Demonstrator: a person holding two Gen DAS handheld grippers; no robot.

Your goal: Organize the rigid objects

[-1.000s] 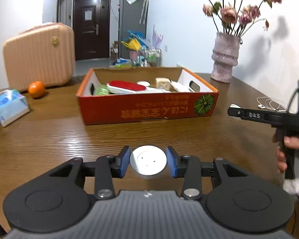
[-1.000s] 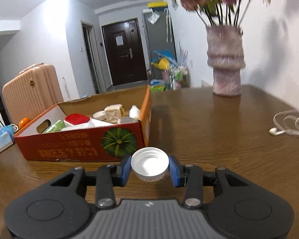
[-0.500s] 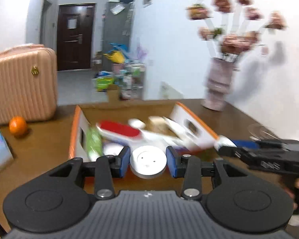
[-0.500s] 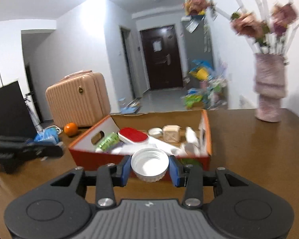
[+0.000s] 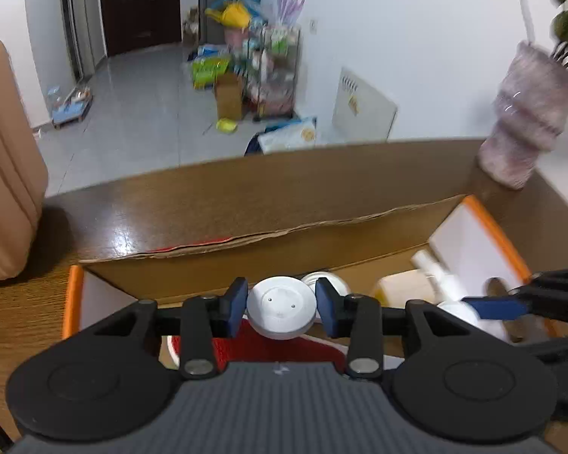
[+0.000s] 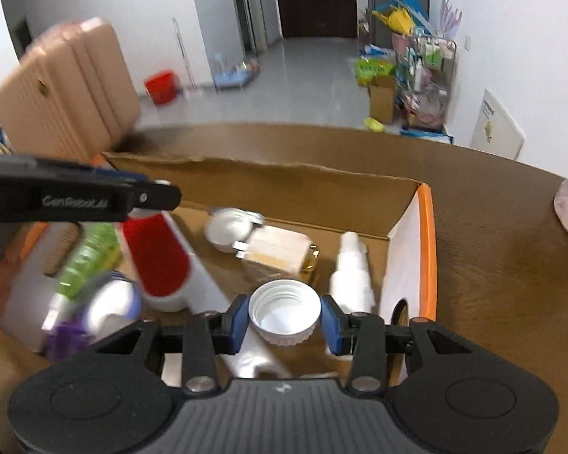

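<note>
Left gripper (image 5: 281,311): jaws narrowed onto a white disc (image 5: 281,313), blue pads against its two sides, flat face up. Beneath the jaws lies a red-and-white item (image 5: 269,348) inside the cardboard box (image 5: 246,249). Ahead of the jaws is the box's far wall, and beyond it bare table (image 5: 193,204). To the right of the jaws a cream block (image 5: 401,289) and a white bottle (image 5: 435,276) lie in the box.

Right gripper (image 6: 284,321): jaws narrowed onto a white cap (image 6: 284,316), open side up, gripped at its ribbed rim. Left of the jaws are a green packet (image 6: 89,261) and a red-topped item (image 6: 157,257); ahead, a cream block (image 6: 280,251); just right, a white bottle (image 6: 350,278). All lie in the box (image 6: 426,249).
</note>
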